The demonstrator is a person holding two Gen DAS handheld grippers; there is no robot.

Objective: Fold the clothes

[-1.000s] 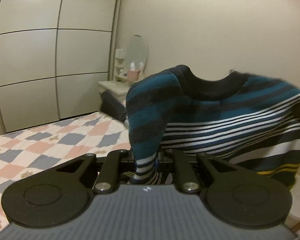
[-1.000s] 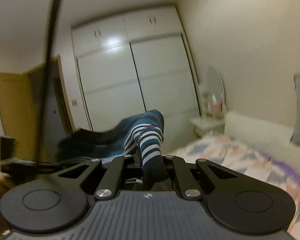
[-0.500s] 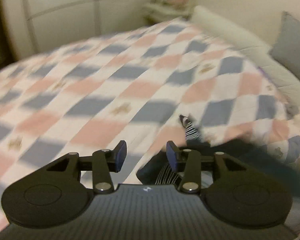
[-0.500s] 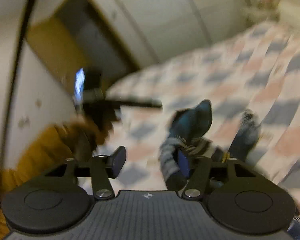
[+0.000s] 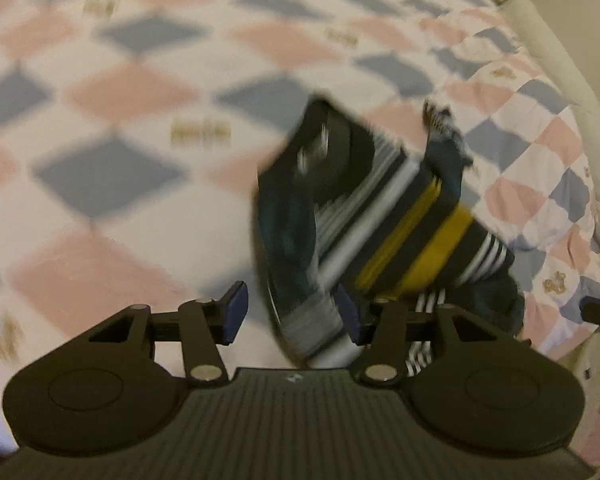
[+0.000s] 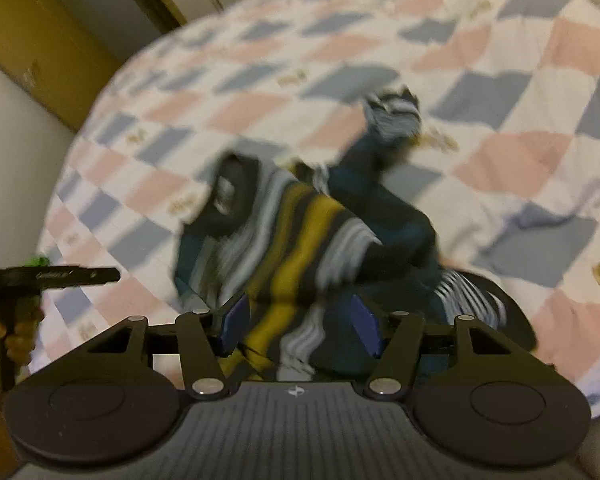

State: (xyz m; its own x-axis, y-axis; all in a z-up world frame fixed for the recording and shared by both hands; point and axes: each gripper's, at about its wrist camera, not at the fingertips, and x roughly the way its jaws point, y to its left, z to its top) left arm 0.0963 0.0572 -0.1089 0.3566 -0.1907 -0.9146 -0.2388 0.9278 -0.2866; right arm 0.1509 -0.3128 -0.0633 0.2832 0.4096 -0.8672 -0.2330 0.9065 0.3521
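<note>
Across the checked bed cover [image 5: 112,92] we see the striped sweater [image 5: 380,216] now crumpled, no longer held aloft as a second ago. Our left gripper [image 5: 290,314] has its fingers spread apart, cloth loose between them. At 3 o'clock, our right gripper [image 6: 300,322] likewise gapes over the sweater [image 6: 300,240].

Your teal, navy, white and mustard striped knit sweater [image 5: 384,216] is motion-smeared in both views, so you can't read its folds. Its lower part disappears behind the left gripper [image 5: 290,314] and right gripper [image 6: 300,324].
</note>
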